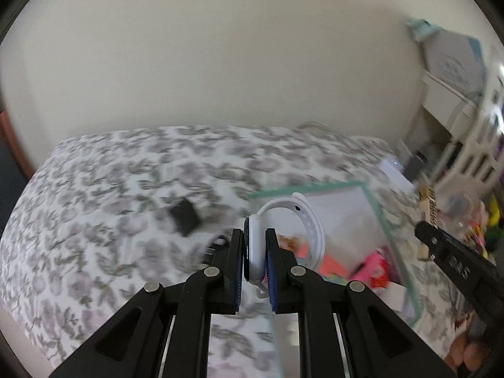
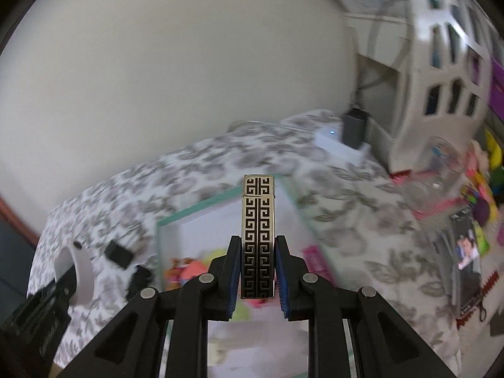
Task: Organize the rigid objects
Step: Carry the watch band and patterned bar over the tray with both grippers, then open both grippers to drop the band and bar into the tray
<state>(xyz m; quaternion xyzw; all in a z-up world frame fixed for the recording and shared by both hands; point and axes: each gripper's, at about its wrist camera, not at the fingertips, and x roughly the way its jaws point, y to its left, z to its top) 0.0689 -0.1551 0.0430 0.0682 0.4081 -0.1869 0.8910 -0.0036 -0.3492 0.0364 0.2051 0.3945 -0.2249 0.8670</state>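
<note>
Right up close, the left gripper (image 1: 254,258) is clamped on the body of a white smartwatch (image 1: 283,239), strap looping up and over the right finger. Over in the other hand, the right gripper (image 2: 255,271) pinches a slim gold-and-black patterned lighter (image 2: 257,236), standing upright between the pads. Just beyond both sets of fingers sits the glass box (image 1: 315,187) with its teal rim, bright packets lying at the bottom, and both loads look to be hovering at or over its near edge. The sensible play, I'd say: bring one piece down at a time, low inside the walls, before letting go, because glass and a watch face won't forgive a drop. Farther out on the floral tablecloth (image 1: 110,189) lies a small black block (image 1: 186,217), not yet collected. Everything's blurred, so fine contact is hard to call.
</note>
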